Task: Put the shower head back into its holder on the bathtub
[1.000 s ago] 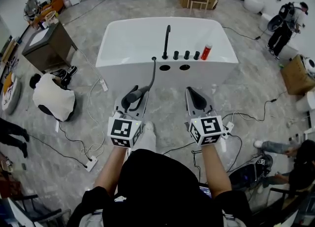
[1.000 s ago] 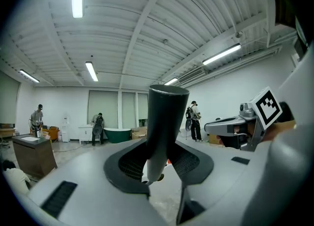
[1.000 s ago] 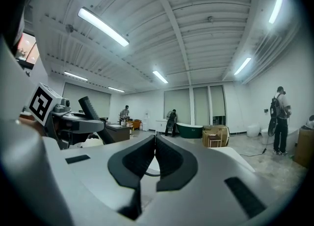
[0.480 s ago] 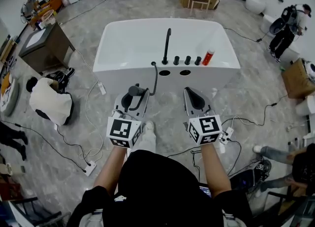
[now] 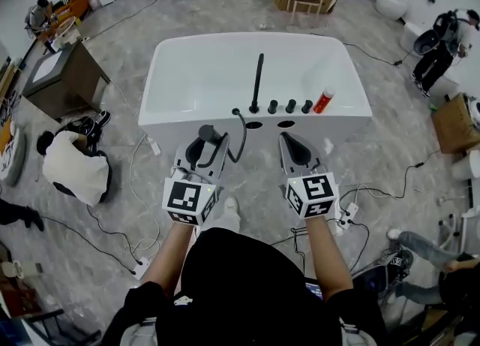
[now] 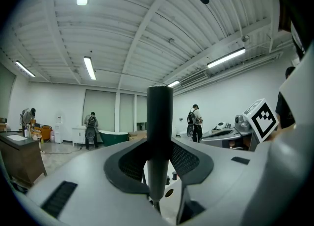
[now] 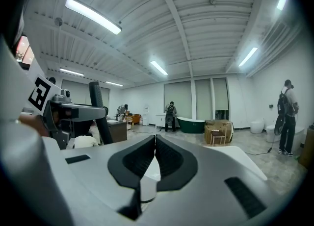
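Observation:
The white bathtub (image 5: 187, 74) lies ahead, with two oval holder holes (image 5: 253, 124) in its near deck. My left gripper (image 5: 201, 148) is shut on the black shower head (image 5: 204, 136), just short of the tub's near wall. Its hose (image 5: 241, 130) loops up to the deck. In the left gripper view the shower head (image 6: 160, 137) stands upright between the pads of the left gripper (image 6: 158, 163). My right gripper (image 5: 295, 149) hovers beside it, below the right hole. In the right gripper view the right gripper (image 7: 155, 144) is shut on nothing.
A black faucet (image 5: 259, 82), three black knobs (image 5: 290, 105) and a red bottle (image 5: 324, 100) stand on the tub deck. Cables (image 5: 142, 179) trail over the floor. A person crouches at left (image 5: 73, 168); another stands at right (image 5: 439, 55). A cabinet (image 5: 56, 78) stands left.
Both grippers have moved forward toward the tub, which now lies closer. The shower head stays in the left gripper, and its hose has curled into a tighter loop.

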Motion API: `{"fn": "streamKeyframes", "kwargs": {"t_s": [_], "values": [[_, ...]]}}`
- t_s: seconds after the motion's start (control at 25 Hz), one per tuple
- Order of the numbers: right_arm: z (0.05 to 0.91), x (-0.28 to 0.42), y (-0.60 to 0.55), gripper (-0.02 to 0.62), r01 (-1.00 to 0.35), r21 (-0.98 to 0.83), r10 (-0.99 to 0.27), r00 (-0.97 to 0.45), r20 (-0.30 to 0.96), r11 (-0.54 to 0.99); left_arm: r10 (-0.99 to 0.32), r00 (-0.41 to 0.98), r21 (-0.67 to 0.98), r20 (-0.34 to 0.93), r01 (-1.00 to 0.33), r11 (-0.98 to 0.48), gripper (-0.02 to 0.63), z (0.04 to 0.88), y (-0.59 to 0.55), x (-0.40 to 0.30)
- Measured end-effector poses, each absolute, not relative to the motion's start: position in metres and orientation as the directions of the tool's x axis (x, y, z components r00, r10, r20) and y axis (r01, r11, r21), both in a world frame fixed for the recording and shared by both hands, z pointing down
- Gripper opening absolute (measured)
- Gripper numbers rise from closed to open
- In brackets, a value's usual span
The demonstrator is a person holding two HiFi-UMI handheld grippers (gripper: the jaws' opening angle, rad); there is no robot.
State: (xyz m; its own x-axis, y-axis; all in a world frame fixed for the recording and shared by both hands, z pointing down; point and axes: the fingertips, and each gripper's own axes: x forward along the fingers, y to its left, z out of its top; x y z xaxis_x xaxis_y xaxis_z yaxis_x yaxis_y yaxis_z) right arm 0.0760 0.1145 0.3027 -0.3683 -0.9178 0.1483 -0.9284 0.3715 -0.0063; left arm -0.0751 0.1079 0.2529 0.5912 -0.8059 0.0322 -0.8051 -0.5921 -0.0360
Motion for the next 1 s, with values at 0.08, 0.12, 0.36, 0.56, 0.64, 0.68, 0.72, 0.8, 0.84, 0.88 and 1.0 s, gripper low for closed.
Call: {"fn": "streamKeyframes", "kwargs": {"t_s": [0.08, 0.12, 0.36, 0.56, 0.64, 0.68, 0.72, 0.8, 0.84, 0.88, 1.0], "values": [[0.3, 0.073, 0.092, 0.021, -0.93, -0.008, -0.918, -0.365, 0.155, 0.368, -0.8, 0.599, -0.037, 0.029, -0.799, -0.6, 0.146, 0.247, 0.085, -0.077], [0.299, 0.07, 0.081, 0.021, -0.931, -0.01, -0.918, -0.363, 0.159, 0.366, -0.797, 0.604, -0.039, 0.027, -0.796, -0.604, 0.147, 0.243, 0.074, -0.079], [0.294, 0.058, 0.019, 0.021, -0.935, -0.011, -0.92, -0.35, 0.174, 0.354, -0.788, 0.615, -0.044, 0.009, -0.787, -0.615, 0.146, 0.228, 0.008, -0.089], [0.295, 0.051, -0.023, 0.021, -0.939, -0.009, -0.924, -0.339, 0.176, 0.343, -0.782, 0.624, -0.048, -0.006, -0.781, -0.623, 0.147, 0.226, -0.035, -0.097], [0.298, 0.045, -0.039, 0.021, -0.94, -0.007, -0.924, -0.336, 0.181, 0.341, -0.778, 0.628, -0.035, 0.002, -0.778, -0.628, 0.147, 0.23, -0.052, -0.102], [0.3, 0.042, -0.046, 0.021, -0.941, -0.007, -0.924, -0.334, 0.184, 0.339, -0.776, 0.631, -0.029, 0.008, -0.776, -0.63, 0.147, 0.233, -0.059, -0.105], [0.302, 0.04, -0.054, 0.021, -0.941, -0.006, -0.925, -0.332, 0.186, 0.337, -0.774, 0.634, -0.025, 0.014, -0.773, -0.634, 0.147, 0.236, -0.067, -0.106], [0.307, 0.036, -0.066, 0.021, -0.943, -0.007, -0.925, -0.329, 0.19, 0.333, -0.767, 0.641, -0.023, 0.028, -0.767, -0.641, 0.147, 0.244, -0.08, -0.109], [0.309, 0.034, -0.071, 0.021, -0.943, -0.007, -0.925, -0.327, 0.191, 0.332, -0.766, 0.643, -0.024, 0.034, -0.765, -0.643, 0.146, 0.248, -0.086, -0.11], [0.31, 0.032, -0.076, 0.021, -0.943, -0.007, -0.925, -0.327, 0.193, 0.332, -0.766, 0.642, -0.027, 0.038, -0.765, -0.643, 0.146, 0.252, -0.092, -0.111], [0.314, 0.028, -0.089, 0.021, -0.942, -0.006, -0.922, -0.329, 0.204, 0.335, -0.766, 0.642, -0.009, 0.047, -0.766, -0.643, 0.147, 0.259, -0.106, -0.114]]}}
